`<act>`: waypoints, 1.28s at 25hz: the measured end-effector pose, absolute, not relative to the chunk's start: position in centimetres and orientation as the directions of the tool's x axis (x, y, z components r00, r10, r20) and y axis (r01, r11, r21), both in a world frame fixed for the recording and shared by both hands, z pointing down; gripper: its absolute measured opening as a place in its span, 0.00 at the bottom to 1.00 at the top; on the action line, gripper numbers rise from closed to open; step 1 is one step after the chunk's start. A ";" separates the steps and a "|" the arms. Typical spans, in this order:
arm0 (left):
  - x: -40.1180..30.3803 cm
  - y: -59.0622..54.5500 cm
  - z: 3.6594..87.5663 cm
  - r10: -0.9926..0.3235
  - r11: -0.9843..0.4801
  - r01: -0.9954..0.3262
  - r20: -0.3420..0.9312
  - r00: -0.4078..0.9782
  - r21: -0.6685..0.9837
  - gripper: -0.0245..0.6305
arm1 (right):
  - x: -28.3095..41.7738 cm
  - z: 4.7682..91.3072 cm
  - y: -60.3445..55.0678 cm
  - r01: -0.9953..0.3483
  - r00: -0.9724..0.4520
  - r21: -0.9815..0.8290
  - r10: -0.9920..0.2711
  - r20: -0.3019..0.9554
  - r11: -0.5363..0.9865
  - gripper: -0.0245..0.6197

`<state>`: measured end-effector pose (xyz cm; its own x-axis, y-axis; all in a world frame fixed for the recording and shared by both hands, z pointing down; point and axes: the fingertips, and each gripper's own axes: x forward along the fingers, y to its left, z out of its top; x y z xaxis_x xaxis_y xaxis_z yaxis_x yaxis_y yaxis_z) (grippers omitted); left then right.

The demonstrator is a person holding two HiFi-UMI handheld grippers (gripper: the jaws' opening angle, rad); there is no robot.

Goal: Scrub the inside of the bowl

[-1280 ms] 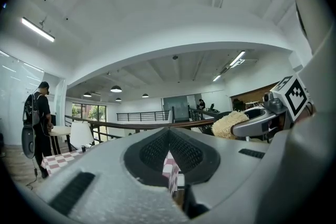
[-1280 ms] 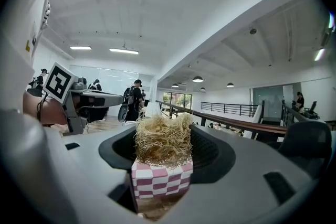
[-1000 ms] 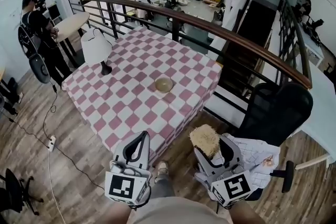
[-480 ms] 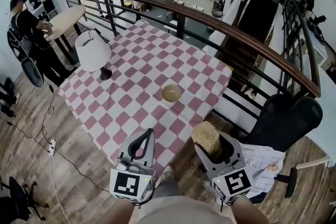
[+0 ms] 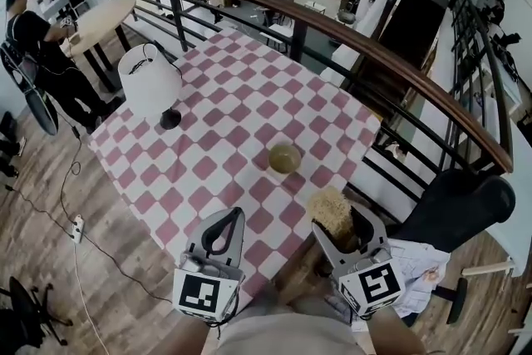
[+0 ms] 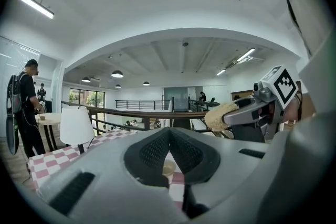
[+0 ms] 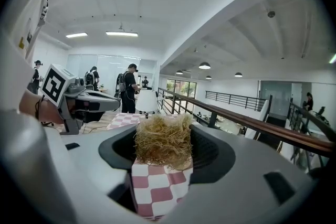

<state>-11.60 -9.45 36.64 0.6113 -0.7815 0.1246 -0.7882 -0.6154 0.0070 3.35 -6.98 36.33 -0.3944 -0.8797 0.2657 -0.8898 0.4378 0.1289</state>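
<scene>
- The left gripper (image 5: 235,214) is hovering over the near edge of the table (image 5: 179,179). Its jaws are pressing together with nothing between them.
- The right gripper (image 5: 339,229) is hanging at the table's near right edge, level with the left one and well apart from it.
- Its jaws are clamping a straw-coloured scrubber (image 5: 331,210), which is sticking out past the tips toward the table.
- In the right gripper view the scrubber is filling the gap between the pads, and the checked cloth is showing just below it.
- The bowl (image 5: 284,158) is sitting upright on the right part of the table, beyond both grippers and touching neither. It is lying nearer the right gripper than the left.
- In the left gripper view the bowl is peeking through the gap under the closed pads.
- A white lamp (image 5: 150,81) is standing on the far left part of the table, well apart from the bowl.
- A railing (image 5: 349,50) is running along the far side of the table.
- A person (image 5: 33,37) is standing far left beside a round table (image 5: 96,17).
- A black chair (image 5: 453,208) is standing to the right, near the right gripper.
</scene>
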 end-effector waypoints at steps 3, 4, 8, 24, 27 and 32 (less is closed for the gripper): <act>-12.0 -10.3 36.9 -0.777 -0.621 -0.784 0.134 0.615 0.000 0.06 | 3.1 36.1 -8.0 -0.892 -0.392 0.133 -0.886 0.249 0.432 0.44; -12.0 -10.5 36.8 -0.777 -0.622 -0.783 0.133 0.615 -0.006 0.06 | 3.1 36.0 -8.3 -0.892 -0.392 0.133 -0.887 0.245 0.431 0.44; -12.3 -11.2 36.8 -0.799 -0.591 -0.806 0.156 0.580 -0.030 0.06 | 3.4 35.7 -9.3 -0.891 -0.396 0.133 -0.887 0.240 0.434 0.44; -9.4 -14.4 37.3 -0.840 -0.525 -0.847 0.210 0.500 -0.083 0.06 | 6.4 37.8 -10.7 -0.851 -0.478 0.089 -0.834 0.274 0.517 0.44; -9.5 -15.1 37.8 -0.844 -0.509 -0.857 0.239 0.479 -0.082 0.06 | 6.8 38.3 -11.2 -0.851 -0.480 0.082 -0.831 0.281 0.519 0.44; -9.9 -17.2 38.0 -0.842 -0.490 -0.871 0.275 0.463 -0.032 0.06 | 7.6 39.6 -12.3 -0.856 -0.472 0.077 -0.833 0.289 0.512 0.44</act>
<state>-9.90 -17.24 38.01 0.4634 -0.8424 0.2751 -0.8712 -0.4898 -0.0321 7.65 -12.31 39.63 -0.4720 -0.8329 0.2888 -0.8558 0.5116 0.0768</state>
